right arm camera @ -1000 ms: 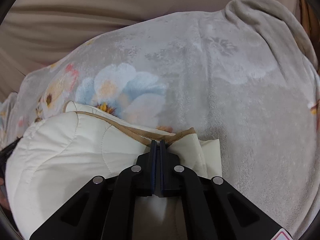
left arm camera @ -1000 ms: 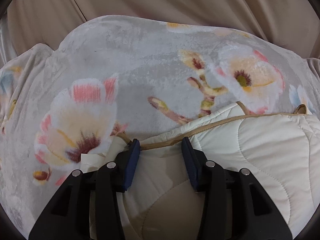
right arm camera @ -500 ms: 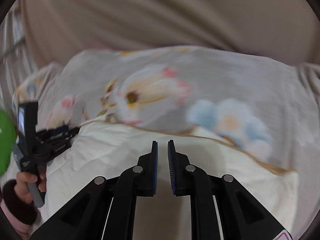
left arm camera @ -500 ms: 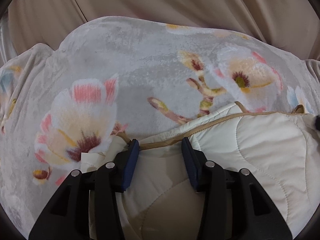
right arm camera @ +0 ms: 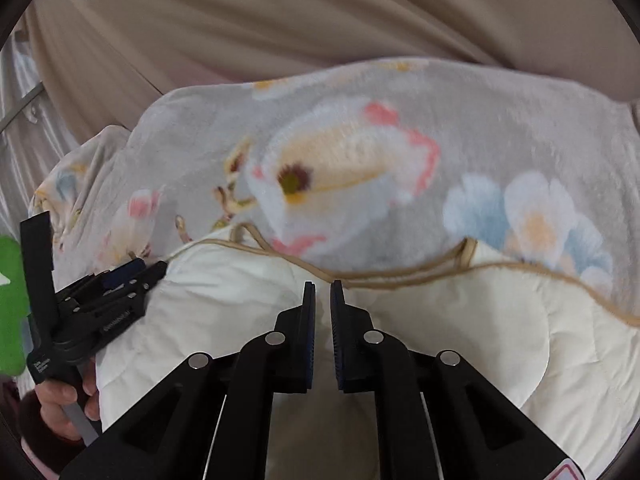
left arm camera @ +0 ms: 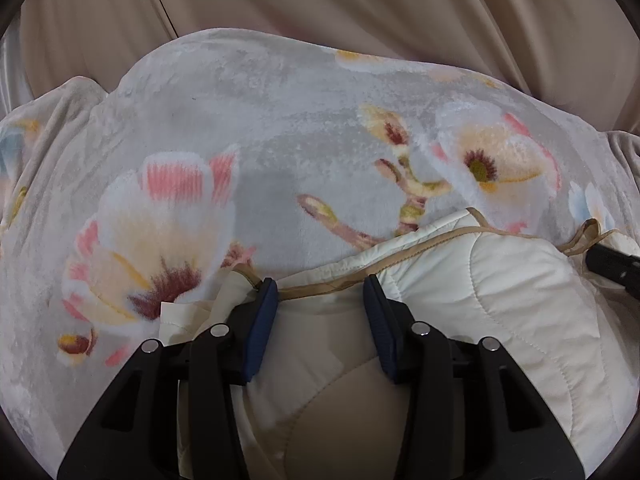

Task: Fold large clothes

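Note:
A cream quilted garment (left arm camera: 500,300) with tan trim lies on a grey floral blanket (left arm camera: 280,120). My left gripper (left arm camera: 320,284) stands open over the garment's trimmed edge, its blue pads apart with fabric lying loosely between them, not pinched. In the right wrist view the garment (right arm camera: 460,320) fills the lower half. My right gripper (right arm camera: 322,286) hovers over it near the trim. Its jaws are closing and a narrow gap still shows, with nothing gripped in it. The left gripper (right arm camera: 148,270) shows at the garment's left corner, and the right gripper's tip (left arm camera: 612,266) shows at the far right.
The floral blanket (right arm camera: 480,120) covers a raised surface that drops off at the back and sides. Beige draped fabric (left arm camera: 320,0) hangs behind it. A hand (right arm camera: 60,396) holds the left gripper's handle, beside a green shape (right arm camera: 10,300) at the left edge.
My right gripper let go of the garment's trimmed corner, opened a little and swung left along the garment toward the left gripper. The left gripper stayed put.

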`<state>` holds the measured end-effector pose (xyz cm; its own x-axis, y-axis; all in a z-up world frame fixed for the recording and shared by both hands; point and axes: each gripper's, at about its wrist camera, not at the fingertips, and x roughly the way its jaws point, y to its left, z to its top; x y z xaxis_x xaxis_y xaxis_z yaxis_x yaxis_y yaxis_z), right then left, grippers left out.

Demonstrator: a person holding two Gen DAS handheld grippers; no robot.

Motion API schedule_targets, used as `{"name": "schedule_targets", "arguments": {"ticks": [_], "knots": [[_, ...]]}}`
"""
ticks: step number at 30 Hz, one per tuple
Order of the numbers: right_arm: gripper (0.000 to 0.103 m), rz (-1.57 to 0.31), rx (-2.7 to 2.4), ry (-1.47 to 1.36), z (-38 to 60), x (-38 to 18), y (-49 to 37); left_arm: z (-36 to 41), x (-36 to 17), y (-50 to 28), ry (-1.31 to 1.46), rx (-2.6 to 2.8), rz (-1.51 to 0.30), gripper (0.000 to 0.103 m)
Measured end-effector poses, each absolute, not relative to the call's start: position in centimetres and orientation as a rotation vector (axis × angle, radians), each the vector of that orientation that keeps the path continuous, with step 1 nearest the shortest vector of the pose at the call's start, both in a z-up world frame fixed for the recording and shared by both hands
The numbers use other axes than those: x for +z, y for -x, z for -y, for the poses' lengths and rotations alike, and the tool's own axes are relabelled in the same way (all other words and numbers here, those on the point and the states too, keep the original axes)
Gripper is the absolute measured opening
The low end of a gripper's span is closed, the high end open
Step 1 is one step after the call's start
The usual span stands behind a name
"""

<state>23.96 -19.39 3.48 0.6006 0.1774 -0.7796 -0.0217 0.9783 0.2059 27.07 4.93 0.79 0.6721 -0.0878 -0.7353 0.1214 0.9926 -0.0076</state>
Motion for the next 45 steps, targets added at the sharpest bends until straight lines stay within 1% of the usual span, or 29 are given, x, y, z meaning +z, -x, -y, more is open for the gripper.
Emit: {"name": "schedule_targets", "arguments": {"ticks": [1, 2, 3, 6, 8, 9, 10, 11, 12, 13, 14, 16, 17, 18, 20, 22, 23, 24, 26, 27, 28, 29, 30, 31, 33, 36, 39, 42, 45], "knots": [[0.009, -0.970, 0.113, -0.163, 19.0, 2.4, -24.6, -4.9, 0.8, -27.1, -0.040, -0.119, -0.825, 0.043], [0.005, -1.006, 0.102, -0.156, 18.8, 0.9, -25.3, -5.0, 0.9, -27.1, -0.032, -0.121, -0.824, 0.043], [0.002, -0.994, 0.099, -0.169, 18.8, 0.5, -25.3, -5.2, 0.9, -27.1, -0.021, -0.124, -0.825, 0.043], [0.000, -0.984, 0.079, -0.175, 19.0, 0.8, -25.0, -5.9, 1.2, -26.8, 0.022, -0.157, -0.821, 0.045], [0.002, -0.948, 0.065, -0.193, 19.6, 2.0, -23.6, -8.0, 2.3, -25.2, 0.131, -0.220, -0.816, 0.046], [0.006, -0.918, 0.078, -0.217, 20.0, 3.0, -22.3, -9.3, 3.0, -24.1, 0.188, -0.247, -0.808, 0.052], [0.008, -0.890, 0.100, -0.214, 20.2, 3.9, -21.0, -10.4, 3.5, -23.0, 0.229, -0.265, -0.799, 0.060], [0.008, -0.873, 0.102, -0.190, 20.1, 4.6, -20.2, -11.5, 4.0, -21.8, 0.257, -0.277, -0.797, 0.065], [0.008, -0.861, 0.090, -0.150, 20.0, 5.0, -19.2, -12.4, 4.4, -20.6, 0.271, -0.268, -0.799, 0.076], [0.008, -0.872, 0.087, -0.133, 19.8, 4.8, -18.9, -13.6, 4.6, -19.1, 0.281, -0.255, -0.797, 0.079], [0.008, -0.890, 0.086, -0.127, 19.9, 4.3, -18.9, -14.3, 4.6, -18.1, 0.285, -0.248, -0.798, 0.079], [0.005, -0.932, 0.064, -0.136, 20.0, 2.5, -19.9, -15.4, 3.7, -16.4, 0.303, -0.259, -0.834, 0.083], [0.004, -0.941, 0.063, -0.138, 19.8, 1.8, -20.2, -15.9, 2.9, -15.8, 0.336, -0.273, -0.860, 0.085], [0.004, -0.946, 0.057, -0.126, 19.5, 1.4, -20.4, -16.2, 2.1, -15.4, 0.367, -0.288, -0.884, 0.090], [0.003, -0.942, 0.041, -0.089, 18.7, 1.1, -20.5, -16.3, -0.5, -15.0, 0.445, -0.315, -0.961, 0.093], [0.005, -0.941, 0.038, -0.063, 18.2, 1.0, -20.6, -15.4, -0.9, -14.7, 0.422, -0.303, -0.928, 0.098], [0.005, -0.941, 0.041, -0.065, 18.3, 1.0, -20.7, -14.3, -0.7, -14.8, 0.375, -0.299, -0.940, 0.098], [0.005, -0.940, 0.050, -0.081, 18.5, 1.1, -20.6, -13.8, -0.5, -14.7, 0.365, -0.310, -0.943, 0.095], [0.005, -0.913, 0.072, -0.142, 19.4, 1.8, -20.0, -12.6, 0.0, -14.9, 0.348, -0.323, -0.957, 0.082], [0.008, -0.882, 0.102, -0.203, 20.1, 2.8, -18.7, -12.4, 0.4, -14.8, 0.333, -0.323, -0.956, 0.067], [0.010, -0.863, 0.130, -0.237, 20.4, 3.6, -17.4, -12.4, 0.9, -14.6, 0.320, -0.316, -0.944, 0.048], [0.010, -0.853, 0.149, -0.238, 20.3, 4.3, -16.2, -12.6, 1.4, -14.4, 0.313, -0.304, -0.939, 0.041], [0.009, -0.850, 0.159, -0.213, 20.1, 5.1, -14.4, -12.9, 1.8, -14.3, 0.323, -0.308, -0.937, 0.030], [0.009, -0.851, 0.165, -0.191, 19.9, 5.4, -12.7, -13.4, 2.1, -14.2, 0.344, -0.312, -0.934, 0.024], [0.007, -0.882, 0.200, -0.186, 19.5, 5.2, -10.4, -13.7, 2.6, -13.9, 0.373, -0.320, -0.934, 0.020], [0.004, -0.942, 0.216, -0.178, 18.8, 2.9, -8.4, -13.1, 4.2, -13.0, 0.357, -0.320, -0.897, 0.017], [0.000, -0.935, 0.213, -0.202, 18.9, 1.3, -7.4, -12.4, 7.1, -11.3, 0.349, -0.353, -0.820, 0.015], [0.000, -0.928, 0.213, -0.210, 18.9, 0.8, -7.3, -10.4, 11.2, -8.9, 0.313, -0.437, -0.721, 0.015], [0.000, -0.907, 0.205, -0.199, 18.7, 0.5, -7.0, -7.0, 14.2, -7.1, 0.246, -0.516, -0.650, 0.015]]}}
